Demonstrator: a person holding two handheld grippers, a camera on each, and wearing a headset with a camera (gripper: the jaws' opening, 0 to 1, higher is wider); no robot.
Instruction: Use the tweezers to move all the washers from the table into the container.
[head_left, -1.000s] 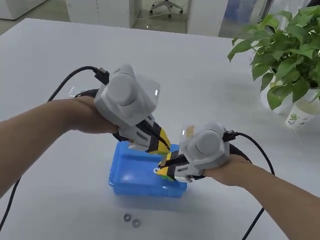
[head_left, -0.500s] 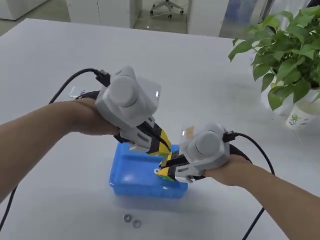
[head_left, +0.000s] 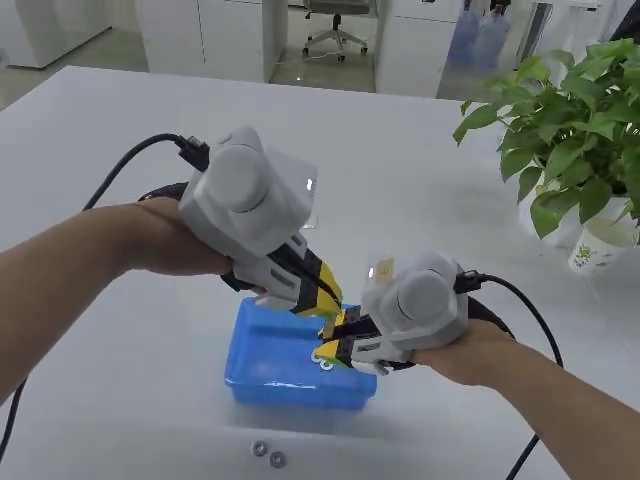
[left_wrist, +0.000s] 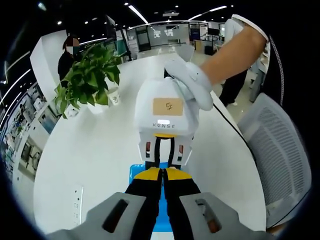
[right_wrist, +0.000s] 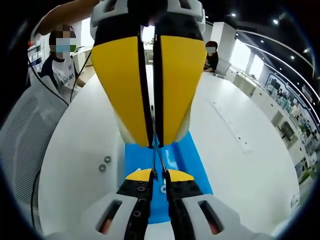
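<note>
Hiding part of the blue container (head_left: 252, 368), the left gripper (head_left: 328, 298) had jaws pressed together; the right gripper (right_wrist: 159, 175) jaws pinched thin, barely legible tweezers (right_wrist: 156, 155). One washer (right_wrist: 163, 188) lay inside; two washers (head_left: 260, 449) lay on the worktop (head_left: 110, 130), nearer.

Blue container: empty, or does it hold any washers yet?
Not empty: a washer lies on the blue container's floor; two more washers lie on the table outside it.

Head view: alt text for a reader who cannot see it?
The left tool and right tool meet tip to tip above a blue container on a white table. Two washers lie in front of it, and a potted plant stands far right.
</note>
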